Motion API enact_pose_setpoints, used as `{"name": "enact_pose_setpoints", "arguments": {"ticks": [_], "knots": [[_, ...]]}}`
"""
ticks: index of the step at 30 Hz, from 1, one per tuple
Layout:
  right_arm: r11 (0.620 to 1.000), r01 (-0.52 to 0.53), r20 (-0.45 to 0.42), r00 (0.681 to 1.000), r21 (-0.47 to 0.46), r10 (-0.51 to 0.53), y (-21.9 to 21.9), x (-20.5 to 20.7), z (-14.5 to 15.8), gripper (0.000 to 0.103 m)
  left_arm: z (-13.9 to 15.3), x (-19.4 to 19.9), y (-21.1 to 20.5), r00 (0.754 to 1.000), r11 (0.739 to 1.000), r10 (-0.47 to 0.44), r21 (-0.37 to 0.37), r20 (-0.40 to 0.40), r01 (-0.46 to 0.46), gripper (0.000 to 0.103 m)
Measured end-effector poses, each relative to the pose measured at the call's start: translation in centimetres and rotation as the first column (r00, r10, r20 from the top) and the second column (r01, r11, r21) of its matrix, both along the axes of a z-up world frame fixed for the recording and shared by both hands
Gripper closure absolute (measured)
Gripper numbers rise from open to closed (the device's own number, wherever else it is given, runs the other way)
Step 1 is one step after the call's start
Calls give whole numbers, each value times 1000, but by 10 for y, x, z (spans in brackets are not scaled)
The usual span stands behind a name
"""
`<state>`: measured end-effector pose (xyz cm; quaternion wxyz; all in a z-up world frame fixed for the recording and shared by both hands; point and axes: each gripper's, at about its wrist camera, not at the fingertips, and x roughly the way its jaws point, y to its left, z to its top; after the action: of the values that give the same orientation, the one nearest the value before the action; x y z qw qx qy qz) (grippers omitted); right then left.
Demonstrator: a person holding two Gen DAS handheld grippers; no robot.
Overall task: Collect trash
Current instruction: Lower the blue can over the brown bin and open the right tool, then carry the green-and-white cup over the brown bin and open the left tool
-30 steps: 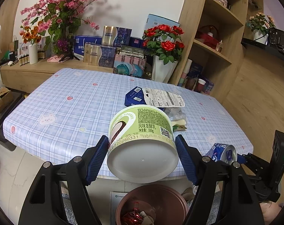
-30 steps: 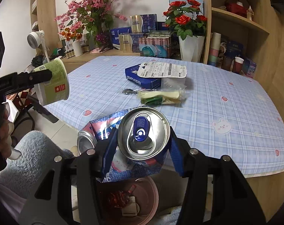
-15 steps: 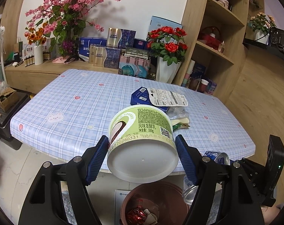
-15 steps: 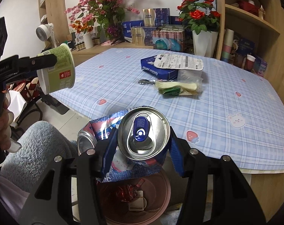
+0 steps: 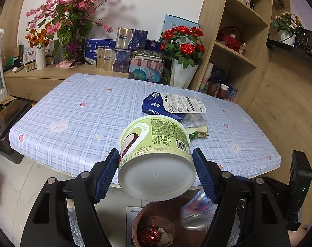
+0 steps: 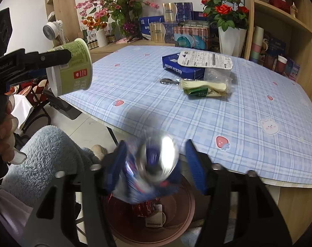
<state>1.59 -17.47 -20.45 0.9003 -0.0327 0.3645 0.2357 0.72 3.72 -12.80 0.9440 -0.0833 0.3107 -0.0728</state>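
Observation:
My left gripper (image 5: 156,170) is shut on a green and white yogurt cup (image 5: 156,154), held above the brown trash bin (image 5: 154,212) beside the table's front edge. The cup also shows in the right wrist view (image 6: 71,65). My right gripper (image 6: 158,164) has its jaws spread apart. The blue and silver can (image 6: 158,158) and a blue wrapper (image 6: 133,187) are blurred, dropping between the fingers over the bin (image 6: 176,224). The falling can shows blurred in the left wrist view (image 5: 195,212).
On the blue checked table (image 5: 84,113) lie a blue coffee box (image 5: 158,107) with a white packet on it, a clear bag and a green and cream wrapper (image 6: 205,88). Flower vases and boxes stand behind; wooden shelves at right.
My right gripper has opened and let go of the can and wrapper, which now fall toward the bin. Both grippers have pulled back from the table. The left keeps its hold on the cup.

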Motion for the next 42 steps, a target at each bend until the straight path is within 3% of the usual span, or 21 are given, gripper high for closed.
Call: {"name": "enact_pose_setpoints", "arguments": {"ticks": [7,11,21,32,34,42], "knots": [[995,94,89,992,-20,-92,-14,-1,16,12,-4,-1,-4,1000,1000,-20,3,-8,20,32],[984,180,136,975,-4,-178,-31,1,29,7,-6,-2,-9,999,999,-37,3,-15,37,32],[967,248,195,948,49,-253,-58,-1,52,6,-13,-9,-37,990,991,-135,6,-35,136,32],[955,289,203,933,71,-298,-74,-5,55,6,-15,-21,-75,950,950,-311,0,-30,311,30],[953,296,203,931,71,-304,-76,-6,54,6,-14,-22,-76,949,949,-316,-1,-20,316,18],[945,317,208,922,76,-326,-81,-8,52,6,-8,-22,-57,975,976,-217,10,38,217,8]]}}
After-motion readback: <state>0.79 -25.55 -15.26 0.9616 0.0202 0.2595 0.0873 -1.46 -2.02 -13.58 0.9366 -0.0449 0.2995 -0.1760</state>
